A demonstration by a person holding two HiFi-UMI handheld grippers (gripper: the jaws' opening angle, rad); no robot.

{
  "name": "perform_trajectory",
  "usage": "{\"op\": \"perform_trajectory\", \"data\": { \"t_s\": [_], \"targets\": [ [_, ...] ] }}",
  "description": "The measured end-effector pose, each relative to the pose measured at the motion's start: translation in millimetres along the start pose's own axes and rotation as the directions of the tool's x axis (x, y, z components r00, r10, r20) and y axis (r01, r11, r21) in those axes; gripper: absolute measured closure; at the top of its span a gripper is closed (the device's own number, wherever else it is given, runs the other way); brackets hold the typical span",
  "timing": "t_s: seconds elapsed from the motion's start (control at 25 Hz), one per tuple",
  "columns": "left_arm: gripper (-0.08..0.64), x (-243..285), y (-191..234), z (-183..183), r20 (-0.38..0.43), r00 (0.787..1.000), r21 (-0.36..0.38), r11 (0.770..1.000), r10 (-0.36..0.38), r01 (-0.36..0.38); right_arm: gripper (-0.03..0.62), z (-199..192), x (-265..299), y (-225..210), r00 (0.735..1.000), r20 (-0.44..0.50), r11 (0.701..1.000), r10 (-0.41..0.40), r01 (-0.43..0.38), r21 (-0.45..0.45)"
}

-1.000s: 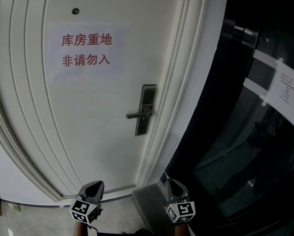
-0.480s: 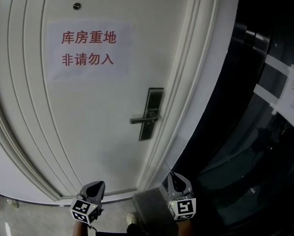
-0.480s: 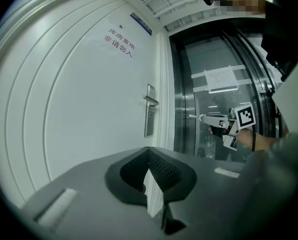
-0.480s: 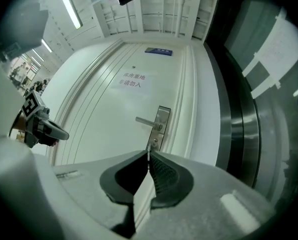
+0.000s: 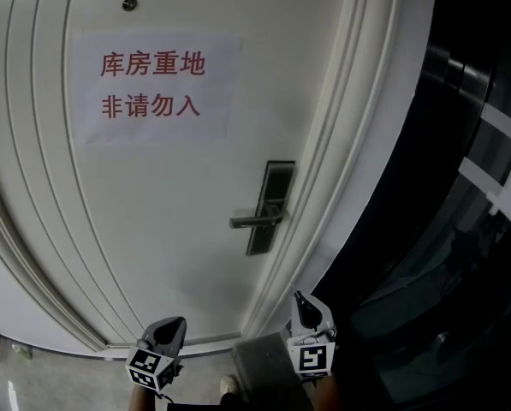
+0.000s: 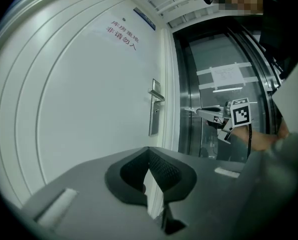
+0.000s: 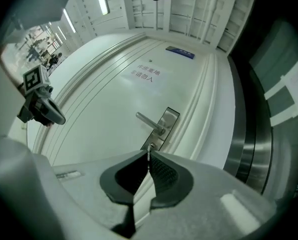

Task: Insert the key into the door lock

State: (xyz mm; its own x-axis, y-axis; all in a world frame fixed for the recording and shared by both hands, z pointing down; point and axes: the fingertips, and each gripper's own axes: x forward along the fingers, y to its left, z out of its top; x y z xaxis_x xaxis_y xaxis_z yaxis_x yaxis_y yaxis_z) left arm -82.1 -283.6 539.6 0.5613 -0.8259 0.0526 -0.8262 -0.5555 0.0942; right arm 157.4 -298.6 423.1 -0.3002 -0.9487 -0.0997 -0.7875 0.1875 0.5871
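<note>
A dark lock plate (image 5: 272, 205) with a silver lever handle (image 5: 257, 221) sits on the white door (image 5: 169, 229), well ahead of both grippers. My right gripper (image 5: 300, 299) is low in the head view, right of the door's edge, and points toward the door. In the right gripper view its jaws (image 7: 149, 155) are shut, with a thin sliver of the key (image 7: 149, 149) at the tips. These line up just below the handle (image 7: 149, 121) on the plate (image 7: 166, 125), still apart from it. My left gripper (image 5: 175, 323) hangs lower left, shut (image 6: 149, 154) and holding nothing.
A paper sign (image 5: 152, 84) with red characters hangs on the door under a peephole (image 5: 129, 4). The white door frame (image 5: 358, 144) borders a dark glass wall (image 5: 460, 255) on the right, with taped paper strips (image 5: 499, 144). Pale floor shows at the bottom left.
The door and lock have come nearer, and the lock sits lower and further right in the head view. My right gripper has risen and rolled, its marker cube now square to the camera. The left gripper has barely shifted.
</note>
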Motion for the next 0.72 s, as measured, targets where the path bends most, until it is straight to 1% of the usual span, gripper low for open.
{"op": "perform_trajectory", "data": {
  "t_s": [0.12,0.36,0.56,0.72],
  "targets": [
    [0.558,7.6,1.9,-5.5,-0.009,1.0,-0.006,1.0,-0.001,0.001,0.581,3.0,11.4,-1.1,1.0,-0.012,0.997,-0.001,0.0,-0.073],
    [0.558,19.9,12.8,-1.1,0.006,1.0,-0.014,1.0,0.011,-0.011,0.581,4.9,35.7,-4.7,1.0,-0.017,0.985,0.001,-0.004,-0.17],
    [0.558,26.6,15.0,-2.8,0.006,1.0,-0.018,1.0,0.008,-0.008,0.581,7.8,57.5,-3.7,1.0,-0.013,0.959,0.01,-0.013,-0.282],
    [0.558,29.6,14.3,-4.5,0.005,1.0,-0.016,1.0,0.009,-0.009,0.581,0.2,71.3,-2.4,0.999,-0.035,0.944,0.024,-0.035,-0.328]
  ]
}}
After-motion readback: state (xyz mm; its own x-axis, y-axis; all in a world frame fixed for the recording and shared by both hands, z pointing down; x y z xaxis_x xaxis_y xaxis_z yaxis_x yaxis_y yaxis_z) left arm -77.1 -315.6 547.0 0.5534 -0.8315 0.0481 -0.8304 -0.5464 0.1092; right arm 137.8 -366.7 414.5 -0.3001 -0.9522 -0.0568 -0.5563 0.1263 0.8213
